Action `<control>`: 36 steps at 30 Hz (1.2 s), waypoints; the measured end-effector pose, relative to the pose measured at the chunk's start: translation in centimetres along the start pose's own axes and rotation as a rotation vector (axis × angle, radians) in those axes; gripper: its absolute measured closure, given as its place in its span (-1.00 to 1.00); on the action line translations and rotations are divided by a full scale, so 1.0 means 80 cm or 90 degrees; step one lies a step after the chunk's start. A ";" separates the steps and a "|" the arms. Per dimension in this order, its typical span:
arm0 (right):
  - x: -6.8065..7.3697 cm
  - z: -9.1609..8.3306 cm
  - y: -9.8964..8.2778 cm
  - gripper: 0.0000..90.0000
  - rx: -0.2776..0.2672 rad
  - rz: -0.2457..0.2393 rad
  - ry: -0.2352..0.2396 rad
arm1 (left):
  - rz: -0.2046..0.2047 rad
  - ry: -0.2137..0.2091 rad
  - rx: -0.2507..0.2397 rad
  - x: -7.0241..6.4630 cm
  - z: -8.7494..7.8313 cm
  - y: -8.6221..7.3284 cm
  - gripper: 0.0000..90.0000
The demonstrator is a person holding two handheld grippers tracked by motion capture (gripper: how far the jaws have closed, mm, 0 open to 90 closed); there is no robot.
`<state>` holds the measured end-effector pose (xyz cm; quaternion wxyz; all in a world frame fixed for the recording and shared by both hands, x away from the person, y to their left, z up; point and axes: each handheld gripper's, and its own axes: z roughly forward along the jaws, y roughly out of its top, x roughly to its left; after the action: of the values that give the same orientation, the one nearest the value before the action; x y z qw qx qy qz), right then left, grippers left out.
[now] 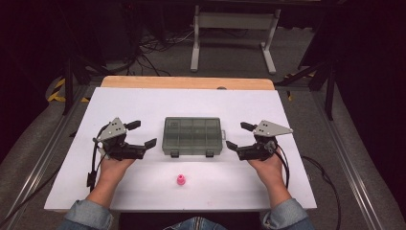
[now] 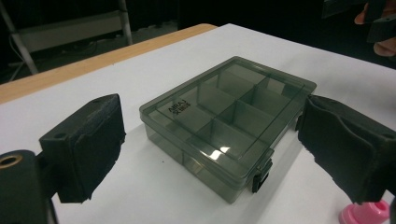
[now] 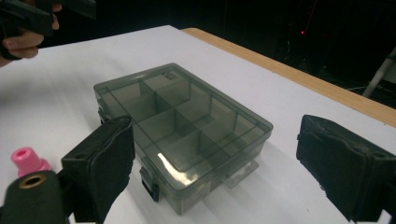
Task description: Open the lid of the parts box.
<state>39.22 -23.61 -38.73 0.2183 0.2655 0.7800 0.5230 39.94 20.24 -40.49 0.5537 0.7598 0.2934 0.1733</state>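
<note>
With both jaws spread and empty, I see the compartment box (image 1: pixel 193 136) lying crosswise, midway between left hand-held gripper (image 1: pixel 142 133) and right hand-held gripper (image 1: pixel 239 135).

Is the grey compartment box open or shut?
Shut: the box has its clear lid flat on top, front latches down.

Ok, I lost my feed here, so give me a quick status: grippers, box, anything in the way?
Left gripper and right gripper open, flanking the box, holding nothing. Compartment box lid shut, latches toward the person. Small pink piece lies nearer the person, off the approach.
</note>
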 end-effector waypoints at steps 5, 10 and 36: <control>0.005 0.012 -0.002 -0.68 0.015 -0.002 0.001 | 0.007 0.000 0.007 -0.003 0.008 -0.005 -0.82; 0.007 0.018 -0.008 -0.64 0.022 -0.008 0.010 | -0.004 -0.019 -0.002 0.006 0.016 -0.011 -0.80; 0.007 0.042 -0.029 -0.57 0.129 0.020 0.029 | 0.002 -0.042 0.098 0.009 0.044 -0.035 -0.65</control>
<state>40.41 -21.63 -42.09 0.1648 0.2864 0.8293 0.4507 41.87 18.72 -44.29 0.5026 0.8060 0.2861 0.1258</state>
